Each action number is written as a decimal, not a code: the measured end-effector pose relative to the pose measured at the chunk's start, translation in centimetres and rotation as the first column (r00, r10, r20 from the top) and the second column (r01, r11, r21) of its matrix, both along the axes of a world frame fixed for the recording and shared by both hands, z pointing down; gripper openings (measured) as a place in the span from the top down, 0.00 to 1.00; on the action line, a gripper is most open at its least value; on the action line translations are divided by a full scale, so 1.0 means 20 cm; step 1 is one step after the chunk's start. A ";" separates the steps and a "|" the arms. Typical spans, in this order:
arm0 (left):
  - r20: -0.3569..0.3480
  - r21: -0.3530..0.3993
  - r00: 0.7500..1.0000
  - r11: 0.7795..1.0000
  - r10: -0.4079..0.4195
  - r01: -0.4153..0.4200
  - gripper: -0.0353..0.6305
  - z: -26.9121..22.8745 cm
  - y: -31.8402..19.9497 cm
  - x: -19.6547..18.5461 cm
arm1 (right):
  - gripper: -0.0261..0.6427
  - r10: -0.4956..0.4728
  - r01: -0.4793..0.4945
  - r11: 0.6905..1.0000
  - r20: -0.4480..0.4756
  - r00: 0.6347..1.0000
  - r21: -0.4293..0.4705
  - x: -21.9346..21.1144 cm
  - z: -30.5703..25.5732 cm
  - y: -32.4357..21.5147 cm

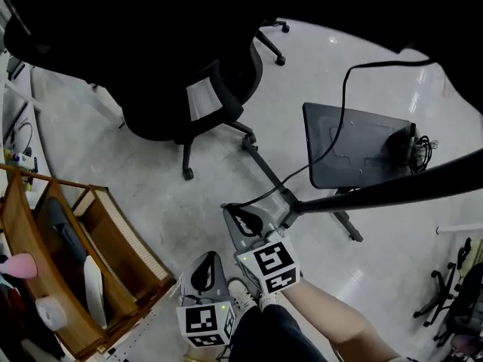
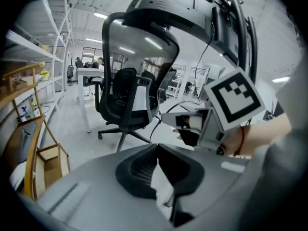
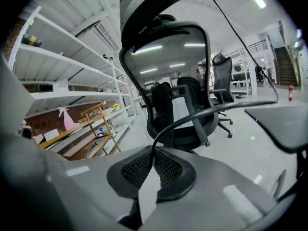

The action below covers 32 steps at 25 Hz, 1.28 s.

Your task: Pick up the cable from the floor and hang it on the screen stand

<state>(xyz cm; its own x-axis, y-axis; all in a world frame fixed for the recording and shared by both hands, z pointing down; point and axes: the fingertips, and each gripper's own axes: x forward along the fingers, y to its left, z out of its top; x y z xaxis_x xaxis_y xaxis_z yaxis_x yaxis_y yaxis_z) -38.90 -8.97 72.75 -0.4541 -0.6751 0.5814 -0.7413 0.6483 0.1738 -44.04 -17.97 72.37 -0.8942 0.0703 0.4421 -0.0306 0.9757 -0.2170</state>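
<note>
The black cable [image 1: 341, 124] runs from the screen stand's dark base plate [image 1: 355, 145] across the pale floor to my right gripper [image 1: 232, 213]. In the right gripper view the cable [image 3: 192, 117] arches down into the right gripper [image 3: 154, 159], whose pads are pinched on it. The stand's dark pole [image 1: 407, 185] crosses the picture above the floor. My left gripper [image 1: 207, 261] hangs lower left of the right one, shut with nothing in it [image 2: 156, 152]. The left gripper view shows the right gripper [image 2: 192, 126] just ahead, with the cable [image 2: 155, 124] trailing from it.
A black office chair [image 1: 192, 89] stands close behind the grippers on its wheeled base [image 1: 249, 138]. A wooden shelf unit [image 1: 75, 255] with bottles is at the left. A coiled cable bundle [image 1: 415, 148] lies on the base plate. More chair bases [image 1: 453, 300] sit at the right.
</note>
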 end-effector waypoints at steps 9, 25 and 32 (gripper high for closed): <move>0.017 0.073 0.999 0.996 0.049 -0.050 0.94 -0.75 -0.04 0.08 | 0.94 0.048 -0.050 0.997 0.039 0.998 0.053 0.34 -0.84 0.08; 0.198 0.198 0.886 0.868 0.419 -0.455 0.94 -2.04 -0.62 0.74 | 0.94 0.199 -0.261 0.946 0.292 0.936 0.194 1.19 -2.24 -0.40; 0.374 0.239 0.737 0.710 0.562 -0.663 0.79 -2.47 -0.98 1.08 | 0.94 0.188 -0.302 0.922 0.402 0.896 0.243 1.45 -2.70 -0.61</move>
